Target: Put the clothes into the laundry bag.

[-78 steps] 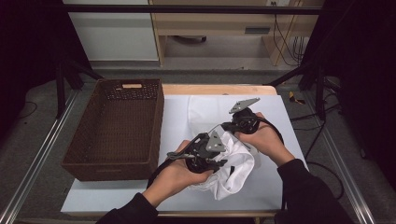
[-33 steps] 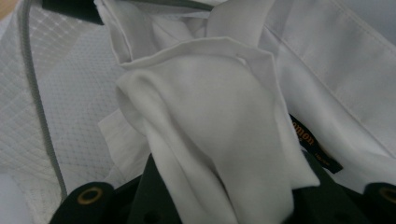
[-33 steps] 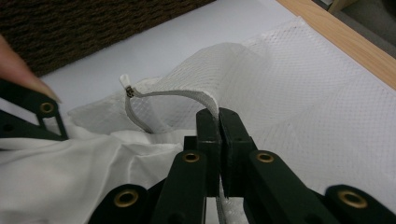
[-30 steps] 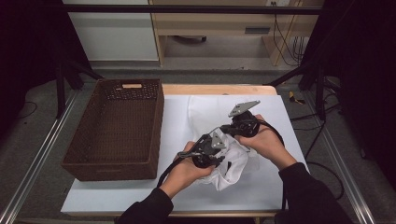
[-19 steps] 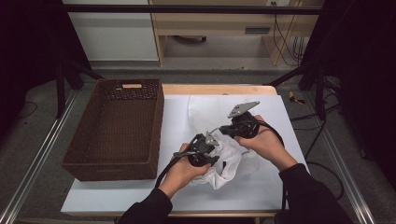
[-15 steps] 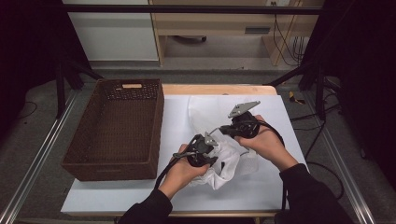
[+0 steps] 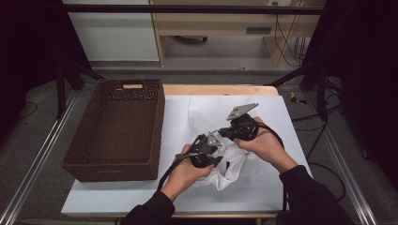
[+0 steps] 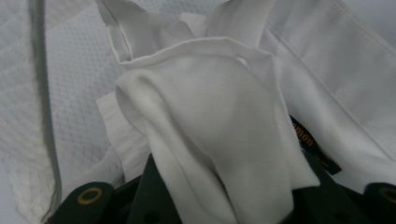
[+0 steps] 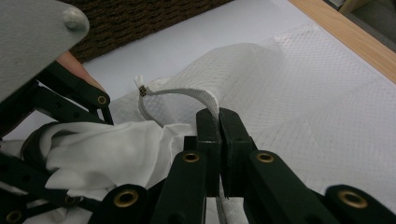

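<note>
In the high view, the garment lay bunched just right of the basket, with the left gripper and right gripper both on it; its long axis seemed to run from near the person toward the far edge, though the bunching made that unsure. In the left gripper view, a white fold draped over the jaws and hid their tips; they looked closed on the cloth, yet a loose hold could let it slide out. In the right gripper view, the jaws were pressed together on a hem; a hard pull might tear free that thin pinch.
</note>
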Demonstrator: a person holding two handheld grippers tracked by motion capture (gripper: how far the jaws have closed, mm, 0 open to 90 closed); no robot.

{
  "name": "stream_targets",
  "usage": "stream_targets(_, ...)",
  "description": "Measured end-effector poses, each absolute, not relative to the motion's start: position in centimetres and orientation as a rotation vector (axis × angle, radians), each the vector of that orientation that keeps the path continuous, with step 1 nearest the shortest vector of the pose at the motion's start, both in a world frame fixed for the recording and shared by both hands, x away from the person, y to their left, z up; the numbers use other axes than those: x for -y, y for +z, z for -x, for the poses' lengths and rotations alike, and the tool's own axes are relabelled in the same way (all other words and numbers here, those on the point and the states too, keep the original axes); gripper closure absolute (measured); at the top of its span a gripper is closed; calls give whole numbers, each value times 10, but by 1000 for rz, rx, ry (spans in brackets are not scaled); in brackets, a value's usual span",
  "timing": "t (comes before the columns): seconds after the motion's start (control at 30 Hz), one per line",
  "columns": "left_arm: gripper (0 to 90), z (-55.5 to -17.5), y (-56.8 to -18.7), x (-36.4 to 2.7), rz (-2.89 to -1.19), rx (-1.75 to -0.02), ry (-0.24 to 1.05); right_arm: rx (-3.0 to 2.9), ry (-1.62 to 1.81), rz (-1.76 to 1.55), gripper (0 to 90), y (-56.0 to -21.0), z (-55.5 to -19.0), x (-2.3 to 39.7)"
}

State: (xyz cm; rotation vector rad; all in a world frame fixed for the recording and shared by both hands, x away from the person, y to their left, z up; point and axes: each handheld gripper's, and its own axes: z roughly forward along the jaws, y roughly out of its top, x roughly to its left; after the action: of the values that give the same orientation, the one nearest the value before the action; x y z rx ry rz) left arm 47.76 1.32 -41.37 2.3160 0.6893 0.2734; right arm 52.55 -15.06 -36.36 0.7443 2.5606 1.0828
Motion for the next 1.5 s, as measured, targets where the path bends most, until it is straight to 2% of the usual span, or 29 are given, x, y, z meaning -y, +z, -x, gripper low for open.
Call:
stream_targets(0.13,704,-479,-411,-10,-2312,-669,268,-2558,1081,-749,884,-363,-525,150)
stream_targets(0.7,702,-501,-434,-18,-2267,-798,254,-2576,1072,-741,884,-364,-523,151)
stream_targets(1.5,699,-501,-444,-16,-2203,-834,277,-2580,1091,-748,884,-375,-517,153)
